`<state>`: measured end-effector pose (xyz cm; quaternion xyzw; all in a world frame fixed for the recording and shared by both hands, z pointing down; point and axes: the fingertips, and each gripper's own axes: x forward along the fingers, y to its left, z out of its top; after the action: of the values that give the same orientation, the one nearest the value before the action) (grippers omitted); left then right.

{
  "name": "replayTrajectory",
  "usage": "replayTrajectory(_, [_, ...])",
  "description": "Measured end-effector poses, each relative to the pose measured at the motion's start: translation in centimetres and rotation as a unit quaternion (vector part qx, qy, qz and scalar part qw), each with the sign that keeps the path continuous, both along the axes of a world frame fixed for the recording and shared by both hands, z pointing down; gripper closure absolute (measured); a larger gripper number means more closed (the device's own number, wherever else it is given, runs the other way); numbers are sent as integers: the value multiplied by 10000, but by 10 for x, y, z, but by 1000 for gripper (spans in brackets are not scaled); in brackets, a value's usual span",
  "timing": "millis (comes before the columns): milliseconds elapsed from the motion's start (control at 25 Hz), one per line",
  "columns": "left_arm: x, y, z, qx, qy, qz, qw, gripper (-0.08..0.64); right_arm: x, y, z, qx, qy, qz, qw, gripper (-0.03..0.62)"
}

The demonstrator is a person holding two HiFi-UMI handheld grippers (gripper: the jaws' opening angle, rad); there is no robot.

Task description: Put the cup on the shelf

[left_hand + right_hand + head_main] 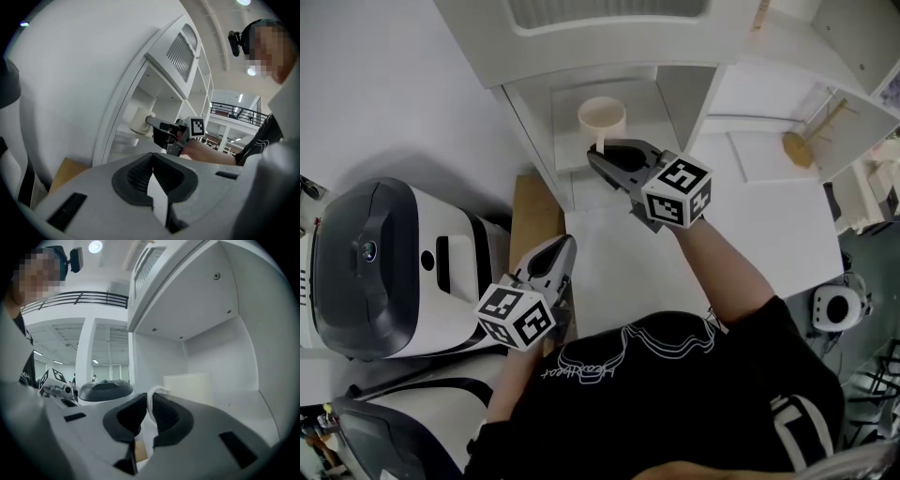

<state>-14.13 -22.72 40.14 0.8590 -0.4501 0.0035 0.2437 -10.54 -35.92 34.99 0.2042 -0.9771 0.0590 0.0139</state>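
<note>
Right gripper pinches the cup by its handle to set it upright on the shelf; left gripper hangs clenched, empty.

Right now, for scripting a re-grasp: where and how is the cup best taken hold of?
Probably its handle, from the shelf's open front: the cup stands upright inside, handle pointing outward, the other sides closed off. The right tool pinches it there.
</note>
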Motion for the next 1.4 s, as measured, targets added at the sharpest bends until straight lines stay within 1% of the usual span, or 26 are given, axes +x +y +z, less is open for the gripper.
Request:
replayTrajectory(160, [0, 1, 1, 11, 3, 21, 10000, 557, 3, -9, 6, -163, 106, 202, 9996, 546])
replayTrajectory(280, [1, 2, 3, -7, 24, 28, 10000, 557, 4, -12, 9, -242, 96, 282, 9993, 538])
replayTrajectory(600, [4, 2, 5, -41, 47, 41, 10000, 557, 8, -18, 7, -229, 38, 486, 9986, 537])
replayTrajectory(720, [4, 3, 4, -21, 54, 61, 10000, 557, 11, -17, 4, -192, -13, 553, 9983, 506])
replayTrajectory(960, [8, 7, 2, 15, 69, 96, 9999, 557, 23, -9, 0, -122, -33, 701, 9975, 406])
replayTrajectory(1120, [11, 11, -3, 83, 64, 123, 9999, 557, 35, 12, -6, 97, 24, 666, 9977, 367])
replayTrajectory(1200, [13, 13, -6, 109, 73, 133, 9998, 557, 42, 27, -9, 160, 66, 609, 9980, 367])
replayTrajectory(1280, [16, 16, -8, 143, 74, 160, 9997, 557, 48, 45, -10, 153, 43, 506, 9986, 382])
replayTrajectory(1400, [22, 20, -15, 231, 76, 231, 9994, 557, 57, 75, -11, 78, -43, 289, 9995, 444])
